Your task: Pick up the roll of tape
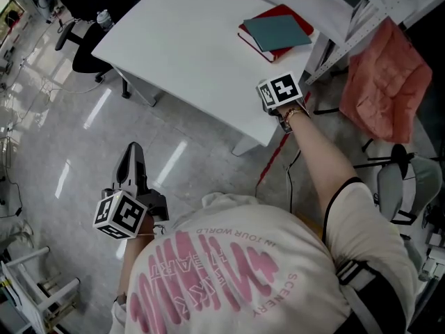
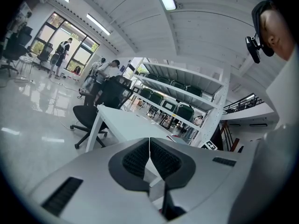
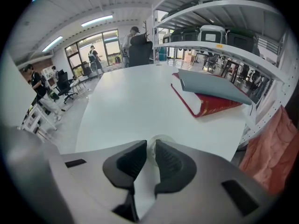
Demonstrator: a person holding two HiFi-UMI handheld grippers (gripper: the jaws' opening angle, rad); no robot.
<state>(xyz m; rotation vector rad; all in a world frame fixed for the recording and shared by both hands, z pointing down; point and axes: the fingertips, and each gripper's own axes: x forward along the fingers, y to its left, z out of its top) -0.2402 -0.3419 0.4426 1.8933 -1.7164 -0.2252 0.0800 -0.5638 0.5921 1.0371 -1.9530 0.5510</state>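
The roll of tape (image 3: 161, 138) lies flat on the white worktop (image 3: 126, 101), right at the tips of the right gripper (image 3: 151, 142). It is a small, pale, see-through ring that almost vanishes against the white surface. The right gripper points steeply down at it, and its jaws stand close together with only a narrow gap. The near wall of the ring fills that gap, so the pads look to be pinching the wall, one jaw inside the hole and one outside.

I judge the roll light and fairly stiff: a ring on a hard core that should keep its shape under a firm squeeze. Its outer face is probably smooth and slick, and the edges may be a little tacky. The wall is the sensible place to hold it, since the whole ring looks too wide for these jaws. Held by one side, it may swing or tilt as it lifts.

The left gripper (image 2: 149, 146) hangs away from the worktop, low at the person's side above the floor, with its jaws pressed together on nothing.

Beyond the right gripper the worktop is bare and smooth. Well ahead and to its right lies a red book (image 3: 210, 105) with a grey-blue book (image 3: 210, 87) on top. Further right stand metal shelves (image 3: 224, 45) and a salmon cloth (image 3: 273, 148). The floor (image 1: 55, 131) is glossy and reflects the ceiling lights. In the left gripper view, people stand far off by the windows.
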